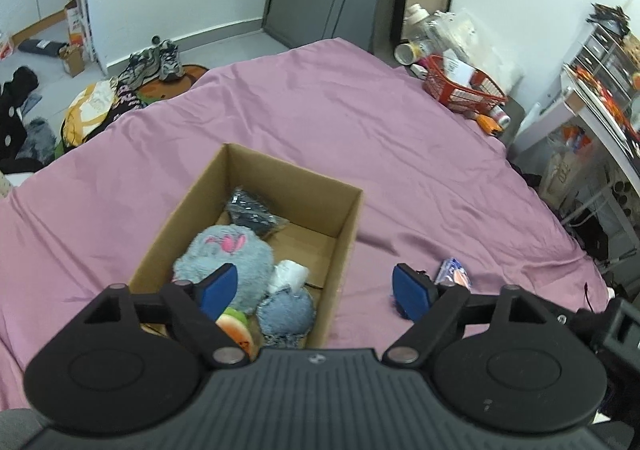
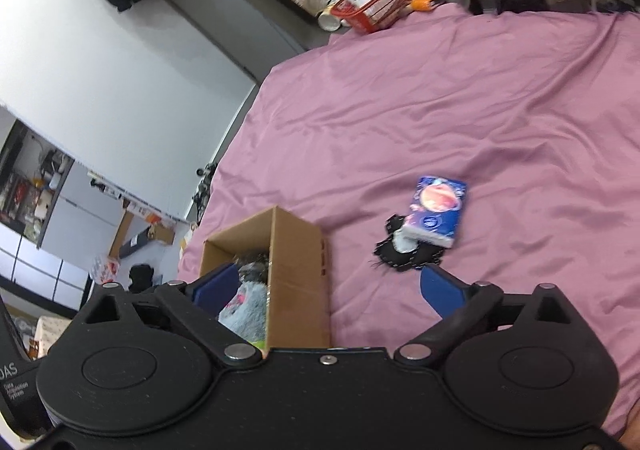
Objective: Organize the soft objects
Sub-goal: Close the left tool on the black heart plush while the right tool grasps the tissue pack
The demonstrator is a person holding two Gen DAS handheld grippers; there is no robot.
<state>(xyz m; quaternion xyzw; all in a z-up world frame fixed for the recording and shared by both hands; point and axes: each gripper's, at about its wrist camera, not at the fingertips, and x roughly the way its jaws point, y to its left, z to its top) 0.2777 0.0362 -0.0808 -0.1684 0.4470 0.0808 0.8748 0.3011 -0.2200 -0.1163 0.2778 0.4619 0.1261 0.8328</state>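
The big pink bed [image 1: 360, 122] is my work spot because it is soft and flat. My cardboard box [image 1: 344, 234] sits on it so the soft things stay together; the fluffy blue toy [image 1: 228, 258] is already inside. Left out just beside the box are a tissue pack [image 2: 438, 210] and a dark patch [image 2: 400, 258]. My left gripper [image 1: 316, 288] and right gripper [image 2: 328, 286] are both spread wide, holding nothing.

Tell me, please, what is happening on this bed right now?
A person with two handheld grippers is sorting soft things into a cardboard box on the pink bedspread. A grey plush, a denim piece and other items already lie inside. Both the left gripper and right gripper have open, empty jaws. A blue packet and black fabric piece remain outside.
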